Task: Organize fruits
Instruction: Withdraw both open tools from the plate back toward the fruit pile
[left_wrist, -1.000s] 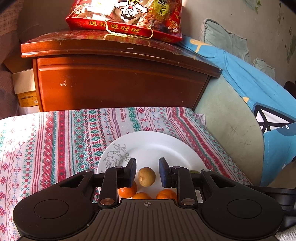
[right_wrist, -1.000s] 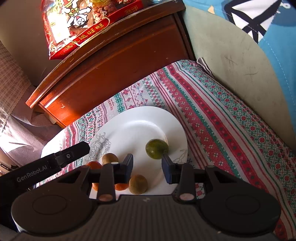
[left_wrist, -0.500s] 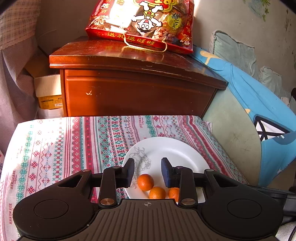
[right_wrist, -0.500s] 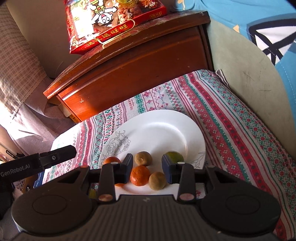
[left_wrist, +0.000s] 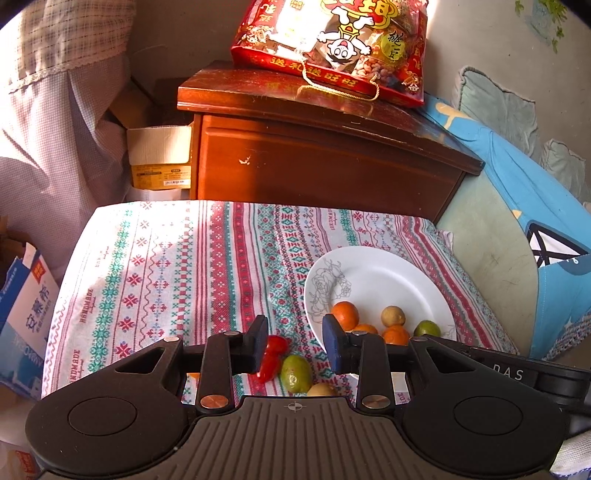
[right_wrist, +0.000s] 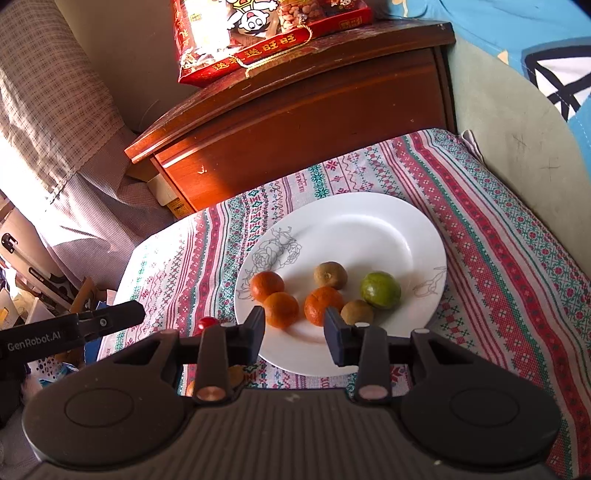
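A white plate (right_wrist: 369, 229) (left_wrist: 373, 277) on the patterned cloth holds three oranges (right_wrist: 282, 309), two brown fruits (right_wrist: 330, 275) and a green lime (right_wrist: 380, 290). Off the plate, on the cloth, lie a red fruit (left_wrist: 271, 357), a green fruit (left_wrist: 295, 373) and a yellowish fruit (left_wrist: 322, 389). My left gripper (left_wrist: 294, 343) is open and empty above these loose fruits, left of the plate. My right gripper (right_wrist: 294, 332) is open and empty over the plate's near edge, by the oranges.
A wooden cabinet (left_wrist: 325, 162) with a red snack bag (left_wrist: 332, 48) stands behind the table. A blue-and-white carton (left_wrist: 22, 314) is at the left edge. Blue bedding (left_wrist: 535, 206) lies to the right.
Both grippers have pulled back and up from the plate. The left one has moved left, over loose fruits on the cloth. Both stay open.
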